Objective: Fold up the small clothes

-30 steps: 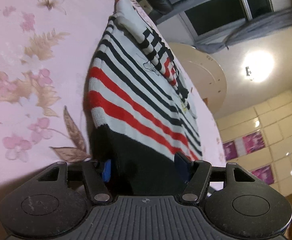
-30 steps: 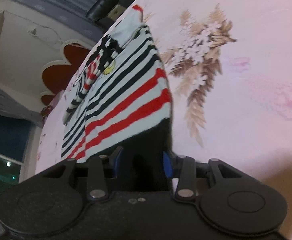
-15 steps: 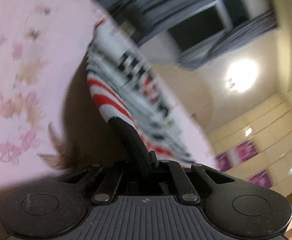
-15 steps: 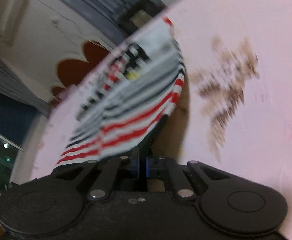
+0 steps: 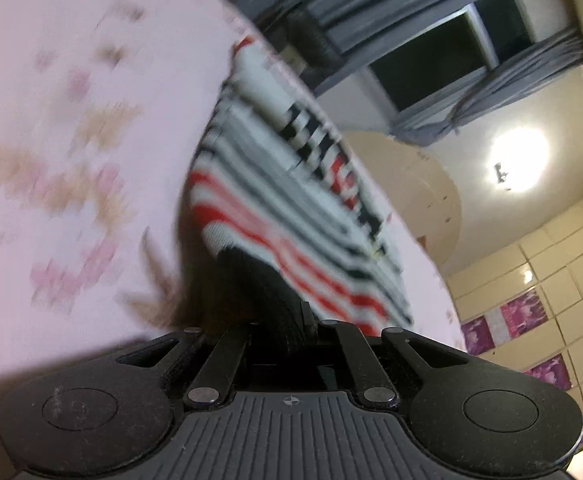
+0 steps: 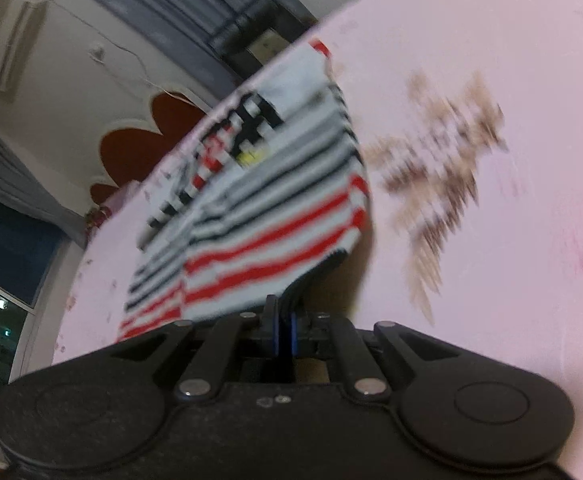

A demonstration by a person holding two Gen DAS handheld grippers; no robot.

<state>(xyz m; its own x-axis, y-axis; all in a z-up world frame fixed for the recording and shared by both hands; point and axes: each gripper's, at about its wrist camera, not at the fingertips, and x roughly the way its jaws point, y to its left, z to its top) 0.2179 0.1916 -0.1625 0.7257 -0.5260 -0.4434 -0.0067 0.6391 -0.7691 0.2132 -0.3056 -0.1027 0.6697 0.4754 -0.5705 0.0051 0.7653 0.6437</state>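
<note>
Left wrist view, left tongs (image 5: 291,320) clamped on striped garment (image 5: 291,200) hem, ceiling lamp (image 5: 517,160); right tongs (image 6: 283,320) likewise clamped, wall air conditioner (image 6: 15,44).

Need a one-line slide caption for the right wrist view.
Right gripper shut on the black hem of the red, black and white striped knit garment, lifting it off the pink floral bedsheet.

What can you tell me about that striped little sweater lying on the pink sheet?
The striped sweater looks knitted: white with thin black stripes, broader red ones lower down, and a black ribbed hem. It lies spread on the pink flowered sheet. The left gripper and right gripper each pinch a hem corner, raising that edge.
</note>
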